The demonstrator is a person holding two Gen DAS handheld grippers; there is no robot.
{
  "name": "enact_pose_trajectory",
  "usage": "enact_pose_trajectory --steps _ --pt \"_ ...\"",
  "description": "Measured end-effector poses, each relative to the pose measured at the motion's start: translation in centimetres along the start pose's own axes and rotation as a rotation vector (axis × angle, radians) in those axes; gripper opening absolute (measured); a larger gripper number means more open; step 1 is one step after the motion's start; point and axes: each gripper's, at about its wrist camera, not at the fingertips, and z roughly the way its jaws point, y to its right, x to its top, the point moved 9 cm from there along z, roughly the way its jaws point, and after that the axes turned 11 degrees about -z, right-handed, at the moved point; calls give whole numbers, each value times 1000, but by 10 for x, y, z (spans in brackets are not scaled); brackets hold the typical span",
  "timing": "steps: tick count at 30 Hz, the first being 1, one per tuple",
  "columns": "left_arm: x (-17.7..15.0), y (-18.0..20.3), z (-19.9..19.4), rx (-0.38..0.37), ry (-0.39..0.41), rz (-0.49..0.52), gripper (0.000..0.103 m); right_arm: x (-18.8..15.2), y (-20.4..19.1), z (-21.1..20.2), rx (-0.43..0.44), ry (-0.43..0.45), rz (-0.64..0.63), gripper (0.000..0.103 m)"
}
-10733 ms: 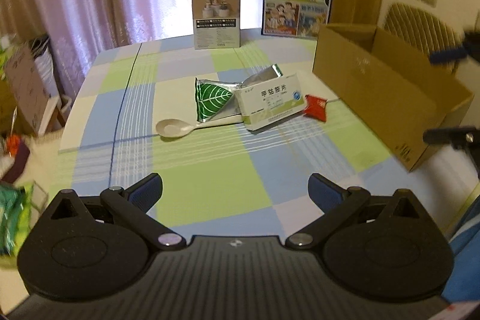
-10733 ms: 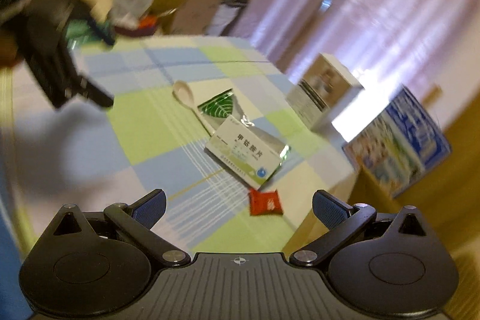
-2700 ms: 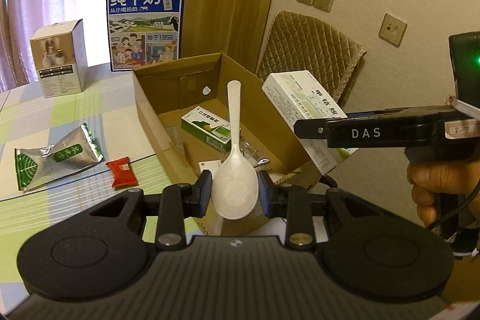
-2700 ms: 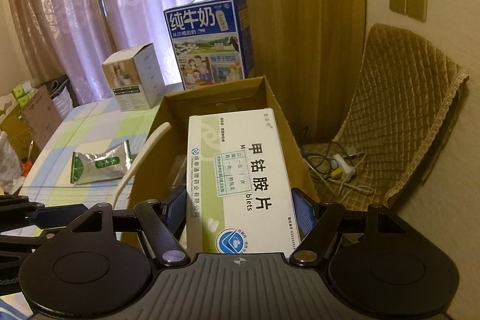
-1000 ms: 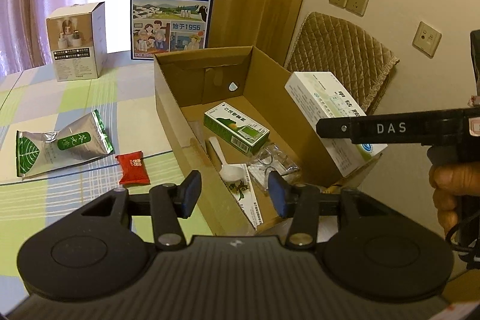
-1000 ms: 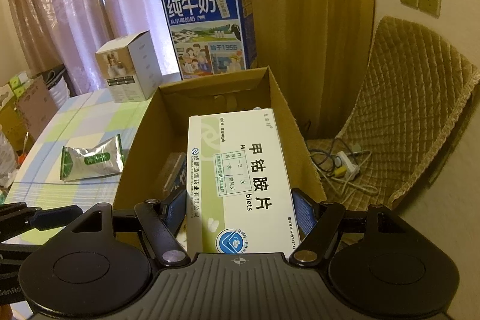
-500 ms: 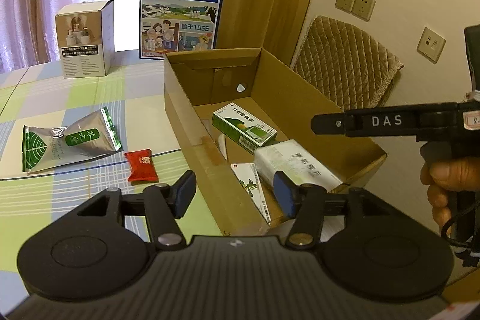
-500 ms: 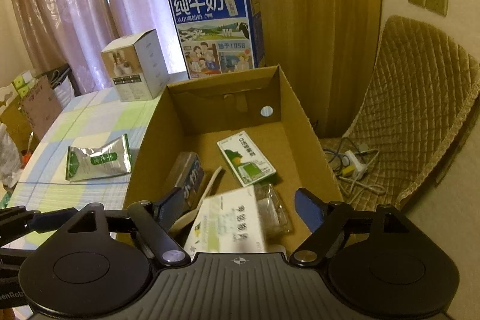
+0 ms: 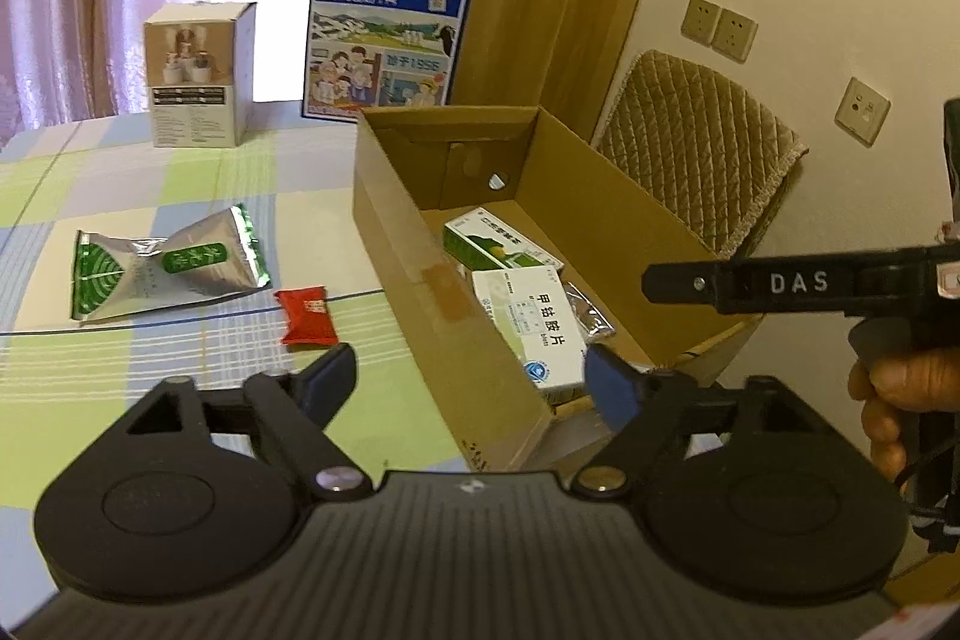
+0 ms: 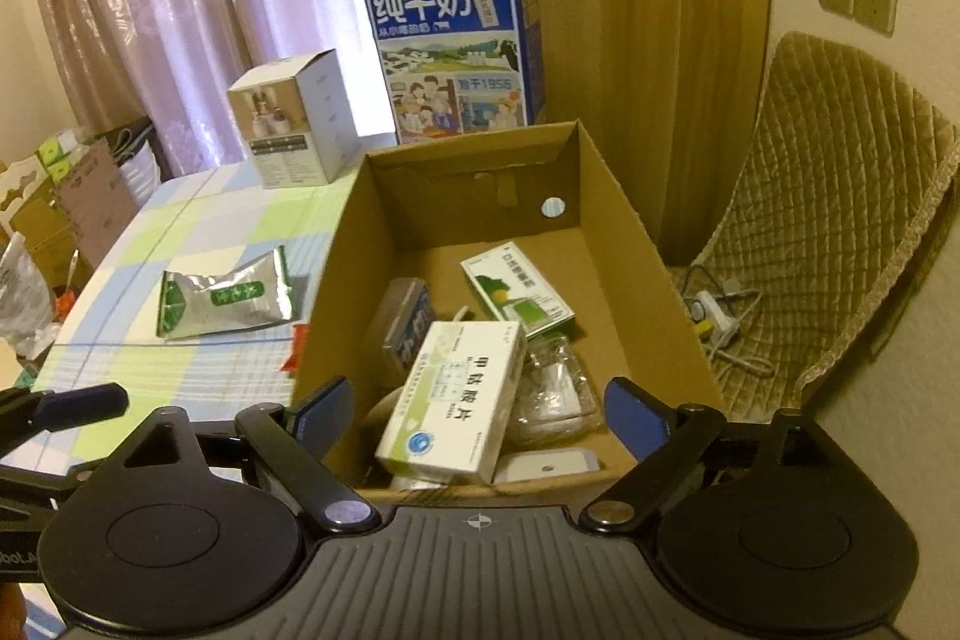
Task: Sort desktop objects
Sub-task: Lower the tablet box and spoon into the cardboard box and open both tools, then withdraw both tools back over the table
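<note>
The jaws of the left gripper (image 9: 471,379) and right gripper (image 10: 480,415) are seen opening, nothing pinched between them. A white medicine box (image 10: 456,397) is found lying in the cardboard box (image 10: 648,274). A red sachet (image 9: 307,315) and foil pouch (image 9: 162,268) are left on the bench (image 9: 180,184).

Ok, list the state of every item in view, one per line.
Left gripper: jaws opening, nothing between them.
Right gripper: jaws opening, nothing between them.
Cardboard box: open-topped.
White medicine box: lying in the box.
Green medicine box: flat in the box.
Foil pouch: on the table.
Red candy: on the table.
</note>
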Motion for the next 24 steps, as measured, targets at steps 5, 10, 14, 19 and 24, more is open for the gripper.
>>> enact_pose_trajectory --steps 5,10,14,19,24 --pt "2 -11 -21 23 24 -6 95 0 -20 -13 8 9 -16 99" --pt "3 -27 -43 46 50 -27 101 -2 -44 -23 14 13 -33 101" --pt "1 -43 -60 62 61 -47 101 -8 -64 -27 26 7 -31 101" --pt "-4 -70 -81 86 71 -84 101 -14 -89 -28 42 -7 -55 101" --pt "-8 -98 -100 108 84 -125 101 -16 -114 -28 59 -16 -84 101"
